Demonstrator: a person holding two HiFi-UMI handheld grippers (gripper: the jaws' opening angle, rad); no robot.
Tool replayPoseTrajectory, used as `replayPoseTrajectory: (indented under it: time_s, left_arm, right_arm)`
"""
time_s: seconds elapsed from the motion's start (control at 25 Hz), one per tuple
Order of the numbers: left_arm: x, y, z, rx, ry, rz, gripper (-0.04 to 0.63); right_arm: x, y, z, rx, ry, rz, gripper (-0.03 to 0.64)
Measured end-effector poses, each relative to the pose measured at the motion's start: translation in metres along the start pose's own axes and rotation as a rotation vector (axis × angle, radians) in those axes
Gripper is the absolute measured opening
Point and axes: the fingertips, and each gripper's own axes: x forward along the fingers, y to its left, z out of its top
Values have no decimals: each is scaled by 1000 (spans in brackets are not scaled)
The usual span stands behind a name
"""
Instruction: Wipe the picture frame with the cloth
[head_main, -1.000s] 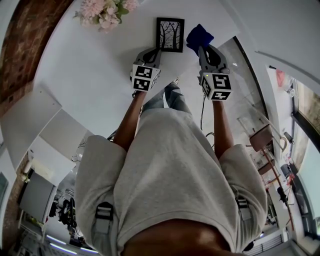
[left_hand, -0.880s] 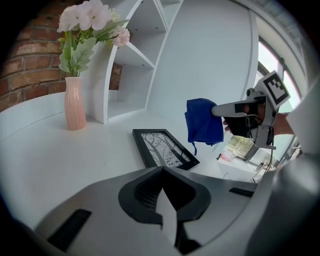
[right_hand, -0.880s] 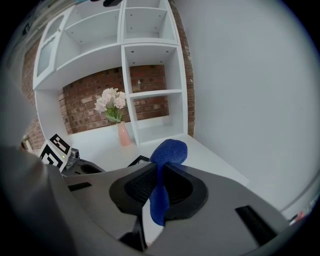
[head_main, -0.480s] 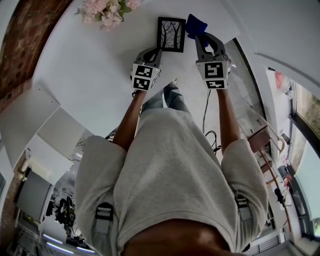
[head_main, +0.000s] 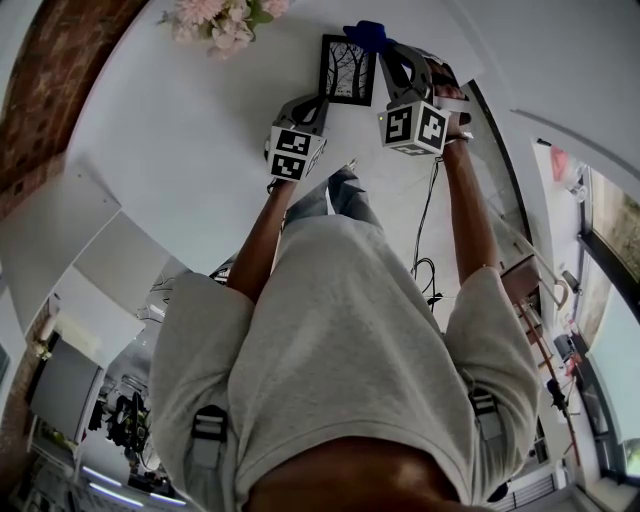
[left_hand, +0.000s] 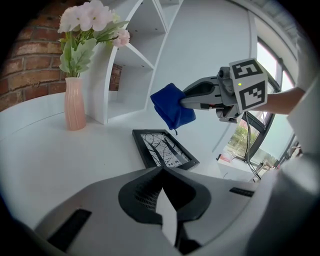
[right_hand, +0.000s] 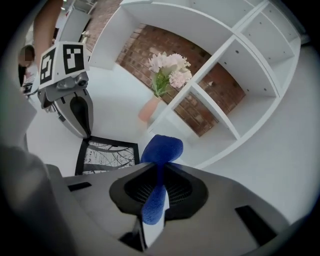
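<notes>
White bench; right gripper, fingers clamping the cloth, hovers at 1 o'clock of the picture frame; left gripper has its fingers together, empty. Wiping looks not yet begun; next, lower the cloth.

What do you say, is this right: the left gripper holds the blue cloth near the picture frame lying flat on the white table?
No: the right gripper, not the left, holds the blue cloth, as the right gripper view shows. The rest stands: the cloth is near the picture frame lying flat on the white table.
</notes>
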Motion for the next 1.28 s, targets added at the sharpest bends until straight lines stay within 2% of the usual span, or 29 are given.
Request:
replayPoseTrajectory:
  time_s: [0.28, 0.72, 1.28]
  left_arm:
    - [0, 0, 1, 3, -4, 5, 17]
    - [1, 0, -3, 12, 9, 2, 17]
    - [-1, -1, 2, 14, -9, 10, 16]
  right_arm:
    - [25, -18, 8, -47, 7, -2, 58]
    - [27, 51, -4, -98, 55, 164, 58]
    - [3, 95, -13, -65, 62, 232, 58]
